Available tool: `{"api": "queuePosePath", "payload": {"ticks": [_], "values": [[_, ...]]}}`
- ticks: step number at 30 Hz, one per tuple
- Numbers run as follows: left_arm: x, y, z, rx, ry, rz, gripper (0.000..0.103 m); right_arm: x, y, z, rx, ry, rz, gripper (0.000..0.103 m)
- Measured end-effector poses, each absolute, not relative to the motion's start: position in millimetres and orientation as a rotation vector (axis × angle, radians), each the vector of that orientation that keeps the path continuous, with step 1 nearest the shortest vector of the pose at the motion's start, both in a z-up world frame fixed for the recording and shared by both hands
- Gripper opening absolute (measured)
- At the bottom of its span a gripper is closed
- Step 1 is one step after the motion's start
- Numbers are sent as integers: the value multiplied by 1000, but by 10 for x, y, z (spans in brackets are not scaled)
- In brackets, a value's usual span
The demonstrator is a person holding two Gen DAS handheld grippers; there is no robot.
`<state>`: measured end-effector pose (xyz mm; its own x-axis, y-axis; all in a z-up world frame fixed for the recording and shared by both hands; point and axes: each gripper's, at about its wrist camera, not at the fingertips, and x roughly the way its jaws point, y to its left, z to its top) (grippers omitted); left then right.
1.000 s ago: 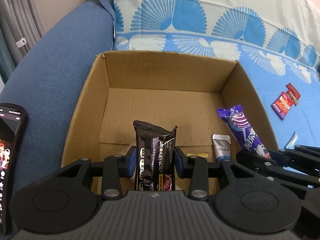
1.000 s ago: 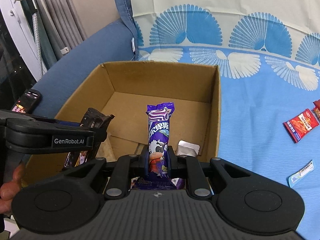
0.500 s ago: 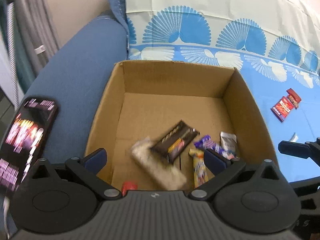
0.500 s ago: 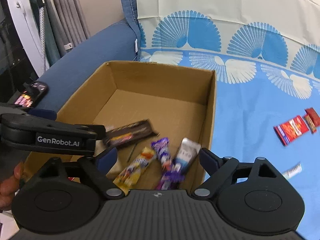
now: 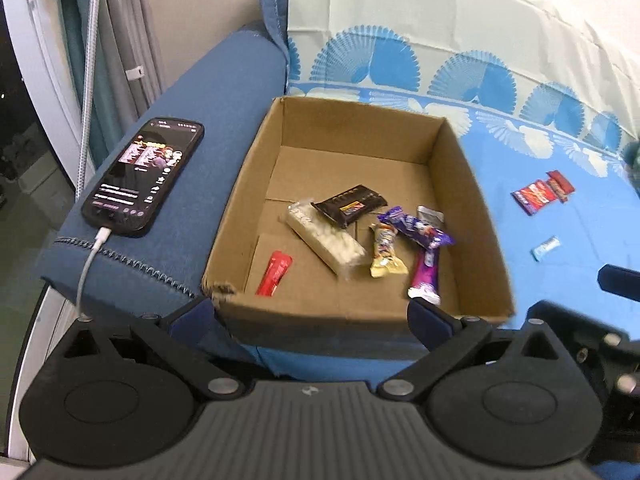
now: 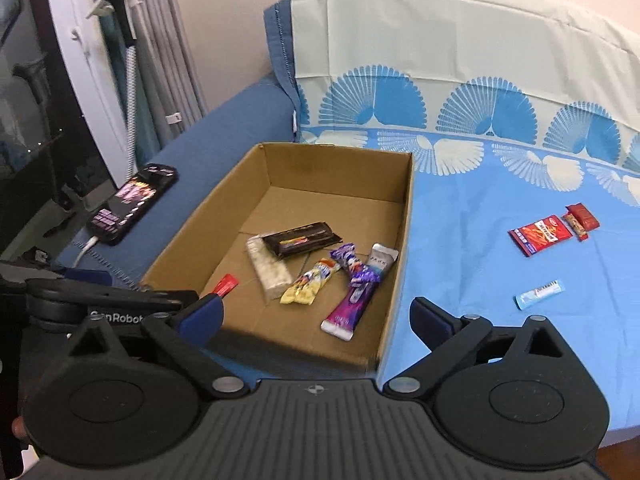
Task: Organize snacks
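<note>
While both tools are hanging near the sofa's front edge, the left gripper (image 5: 310,314) is standing wide and empty, and the right gripper (image 6: 316,316) is spreading its jaws with nothing between them. Beyond them, the cardboard box (image 6: 404,216) is holding 7 snacks, the black bar (image 6: 301,239) lying farthest back. Another 3 wrappers (image 6: 540,234) are lying on the blue cover.

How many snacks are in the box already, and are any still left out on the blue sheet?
Done: about seven snacks lie in the cardboard box, among them the black bar and a purple pack. In hand: nothing. The left hand-held gripper is open and empty; the right hand-held gripper is opening, with nothing between its jaws. Left: the red packet, the small red bar and the pale blue wrapper on the sheet.
</note>
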<state>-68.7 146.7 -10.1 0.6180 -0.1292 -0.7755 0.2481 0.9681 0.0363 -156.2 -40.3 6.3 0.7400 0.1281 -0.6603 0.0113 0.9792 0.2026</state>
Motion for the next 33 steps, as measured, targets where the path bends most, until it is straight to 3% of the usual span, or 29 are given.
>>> {"api": "queuePosePath", "payload": {"ticks": [17,33], "values": [[-1294,1446,428,106,707,-244,103,-2156,-389,368,165,638,41,102],[-1393,1150,548,196,694,-267,103,-2317,-613,329,276,592,30,102]]}}
